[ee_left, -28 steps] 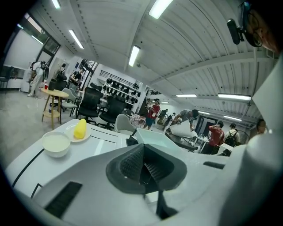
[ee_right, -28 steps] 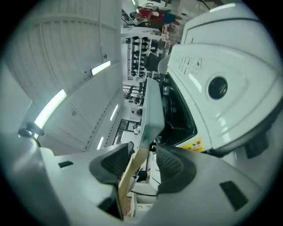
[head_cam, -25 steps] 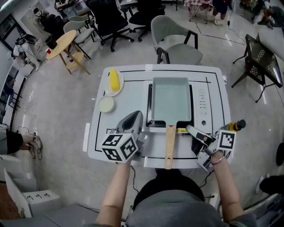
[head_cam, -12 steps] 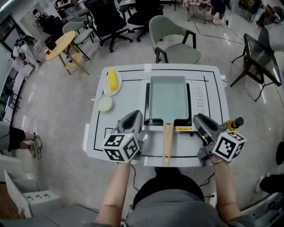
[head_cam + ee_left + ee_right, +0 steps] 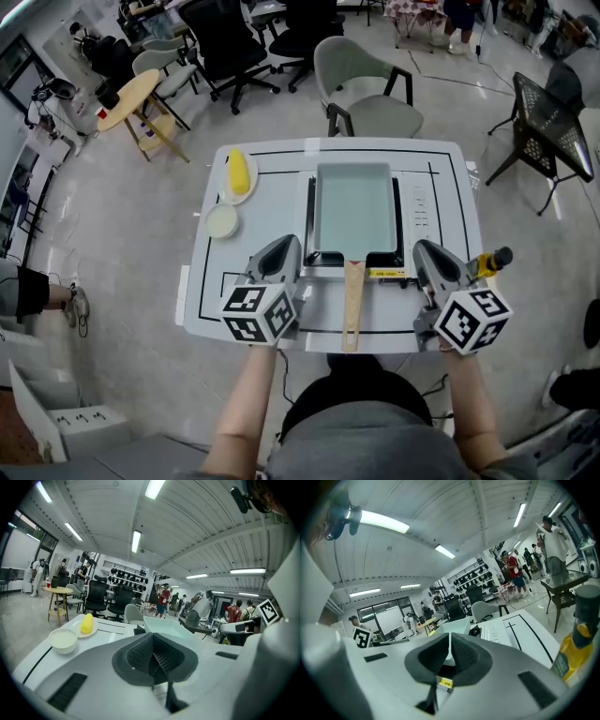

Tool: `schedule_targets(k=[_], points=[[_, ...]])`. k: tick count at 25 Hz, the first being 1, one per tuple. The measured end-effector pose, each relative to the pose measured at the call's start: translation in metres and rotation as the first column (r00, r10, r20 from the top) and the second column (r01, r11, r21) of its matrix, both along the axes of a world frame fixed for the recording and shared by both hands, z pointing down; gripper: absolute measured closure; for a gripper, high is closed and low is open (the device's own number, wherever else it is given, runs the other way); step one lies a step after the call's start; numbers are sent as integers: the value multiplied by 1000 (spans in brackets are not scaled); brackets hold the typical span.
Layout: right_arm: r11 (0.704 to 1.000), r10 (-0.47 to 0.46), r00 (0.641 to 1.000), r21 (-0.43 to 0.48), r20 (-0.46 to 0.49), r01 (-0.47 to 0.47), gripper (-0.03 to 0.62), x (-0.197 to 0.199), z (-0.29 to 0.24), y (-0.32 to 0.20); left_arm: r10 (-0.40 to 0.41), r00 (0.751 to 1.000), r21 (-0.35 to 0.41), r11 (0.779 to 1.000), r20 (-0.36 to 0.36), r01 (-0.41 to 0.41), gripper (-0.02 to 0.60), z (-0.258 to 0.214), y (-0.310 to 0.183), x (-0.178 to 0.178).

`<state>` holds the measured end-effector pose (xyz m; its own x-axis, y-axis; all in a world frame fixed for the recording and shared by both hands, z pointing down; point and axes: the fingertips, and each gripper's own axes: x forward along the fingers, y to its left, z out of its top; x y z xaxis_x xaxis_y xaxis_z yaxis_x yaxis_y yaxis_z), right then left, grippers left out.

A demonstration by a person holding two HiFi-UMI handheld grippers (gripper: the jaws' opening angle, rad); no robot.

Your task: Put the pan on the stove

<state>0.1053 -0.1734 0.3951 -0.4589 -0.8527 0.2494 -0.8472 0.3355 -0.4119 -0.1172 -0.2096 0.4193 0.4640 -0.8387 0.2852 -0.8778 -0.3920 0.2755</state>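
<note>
A rectangular pale green pan (image 5: 354,214) sits on the black stove (image 5: 421,212) in the middle of the white table, its wooden handle (image 5: 352,305) pointing toward me. My left gripper (image 5: 281,246) hovers left of the handle, shut and empty. My right gripper (image 5: 427,248) is right of the handle at the stove's front corner; its jaws are closing with nothing between them, and they look together. The left gripper view shows the pan (image 5: 164,627) beyond the shut jaws of the left gripper (image 5: 153,653). The right gripper view shows the pan (image 5: 457,626) past the right gripper (image 5: 450,656).
A yellow corn cob on a plate (image 5: 240,172) and a small white bowl (image 5: 224,220) stand at the table's left. An oil bottle (image 5: 492,260) stands at the right edge, close to my right gripper. Chairs (image 5: 361,84) stand behind the table.
My right gripper has swung from pointing at the handle to pointing forward, moved right, and its jaws have come together. The left gripper and the pan stayed put.
</note>
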Motion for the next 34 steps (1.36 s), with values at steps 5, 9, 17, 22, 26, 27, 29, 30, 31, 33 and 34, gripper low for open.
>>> schedule_targets(k=[5,9,17,22,26,27,29,30,31,33,34], points=[[999,15,997,34,-79,-12,591,0,0,2,2,1000,6,1000,-1,-2,575,-1,-1,1],[998,13,991,57,-132,-5,591,-4,-1,4,1,1000,8,1000,6,-1,575,-1,0,0],[997,33,971,72,-238,-16,591,-2,4,5,4,1000,16,1000,11,-5,575,-6,0,-1],[996,49,966,78,-255,-30,591,1,6,6,9,1000,15,1000,11,-10,575,-5,1,0],[996,59,964,79,-258,-40,591,2,5,6,10,1000,14,1000,7,-11,575,-5,1,1],[996,59,964,78,-260,-40,591,1,5,6,9,1000,13,1000,5,-9,575,-6,1,0],[996,58,962,76,-266,-39,591,1,6,7,5,1000,10,1000,1,-5,575,-6,1,-1],[996,58,961,76,-269,-39,591,1,7,7,2,1000,10,1000,0,-2,575,-6,1,-1],[996,58,961,77,-271,-39,591,1,7,7,0,1000,10,1000,-1,0,575,-5,1,-2],[996,59,960,78,-273,-39,591,1,8,7,-1,1000,12,1000,-2,1,575,-5,1,-2],[996,59,960,79,-273,-39,591,1,8,7,-1,1000,13,1000,-2,1,575,-5,1,-2]])
